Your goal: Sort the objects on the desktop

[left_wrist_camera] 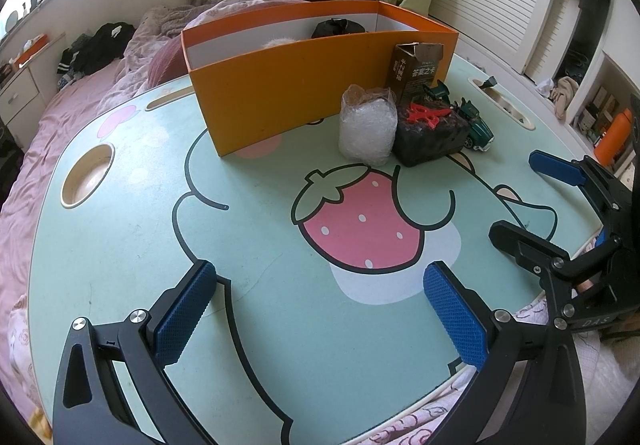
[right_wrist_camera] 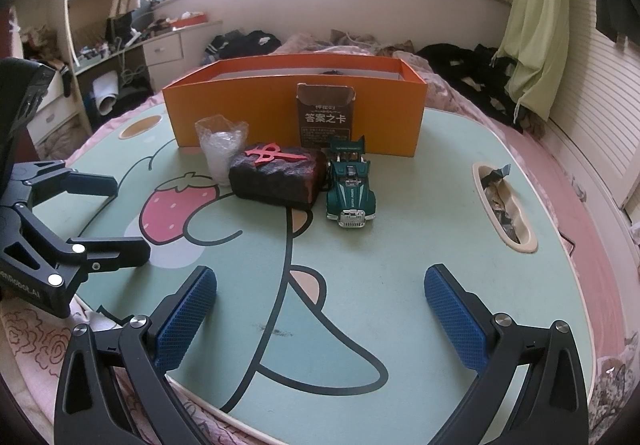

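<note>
While both the left gripper (left_wrist_camera: pixel 320 315) and right gripper (right_wrist_camera: pixel 320 319) are held wide open and empty, the green toy car (right_wrist_camera: pixel 351 191), standing before the orange box (right_wrist_camera: pixel 240 117), should be judged rigid, light and free-rolling, best gripped across its flanks.

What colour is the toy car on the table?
Dark green with silver front trim; the toy car shows best in the right wrist view.

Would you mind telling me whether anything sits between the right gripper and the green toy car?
Nothing visible does. The right gripper is open over bare table, and the green toy car stands straight ahead of it. The dark block lies just left of the car, and the orange box is behind.
</note>
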Motion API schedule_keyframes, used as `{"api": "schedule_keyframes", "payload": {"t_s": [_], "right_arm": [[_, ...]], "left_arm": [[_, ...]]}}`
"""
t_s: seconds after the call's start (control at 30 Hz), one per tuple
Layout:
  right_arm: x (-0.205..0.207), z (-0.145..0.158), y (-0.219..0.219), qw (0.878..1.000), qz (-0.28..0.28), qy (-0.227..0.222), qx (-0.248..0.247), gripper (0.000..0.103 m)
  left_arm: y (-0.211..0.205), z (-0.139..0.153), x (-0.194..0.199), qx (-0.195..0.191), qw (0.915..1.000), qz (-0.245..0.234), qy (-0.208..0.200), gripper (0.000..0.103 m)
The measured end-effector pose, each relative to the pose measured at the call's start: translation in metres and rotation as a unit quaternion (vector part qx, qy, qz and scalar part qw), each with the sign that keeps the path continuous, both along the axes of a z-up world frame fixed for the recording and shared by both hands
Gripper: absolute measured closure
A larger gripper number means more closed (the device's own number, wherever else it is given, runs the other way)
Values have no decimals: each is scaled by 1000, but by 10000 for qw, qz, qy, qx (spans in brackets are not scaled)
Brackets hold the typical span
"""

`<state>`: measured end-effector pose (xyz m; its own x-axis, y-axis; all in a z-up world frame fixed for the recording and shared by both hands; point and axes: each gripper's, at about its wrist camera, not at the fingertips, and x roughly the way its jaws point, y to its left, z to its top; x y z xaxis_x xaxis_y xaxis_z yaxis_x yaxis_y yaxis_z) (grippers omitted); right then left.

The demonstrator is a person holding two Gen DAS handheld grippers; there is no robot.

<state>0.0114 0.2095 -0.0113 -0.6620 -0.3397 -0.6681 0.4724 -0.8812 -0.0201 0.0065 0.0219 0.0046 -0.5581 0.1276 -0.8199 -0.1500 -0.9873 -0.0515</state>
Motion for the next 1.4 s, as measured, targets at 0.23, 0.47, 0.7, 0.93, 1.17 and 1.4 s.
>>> {"api": "schedule_keyframes", "payload": {"t_s": [0.23, 0.47, 0.7, 0.93, 1.17, 1.4], "right_arm": [[-1, 0, 2, 10000, 18, 13, -16, 0], [-1, 0, 2, 10000, 18, 14, -14, 0], [-1, 0, 3, 10000, 29, 25, -26, 0], [-2, 2, 5, 10000, -35, 39, -77, 0], [-21, 20, 23, 9963, -316, -210, -776, 7], [-73, 44, 6, 9955, -850, -283, -303, 25]], "left_arm": [[-2, 2, 0, 18, 10000, 17, 39, 0], [-11, 23, -12, 635, 9976, 54, 254, 15], [-8, 32, -68, 1336, 9906, 128, 276, 28], [-8, 15, -84, 1724, 9847, 248, 104, 59], [-26, 10, -67, 1730, 9840, 414, 93, 67], [-15, 6, -60, 1048, 9942, 239, 64, 67]]}}
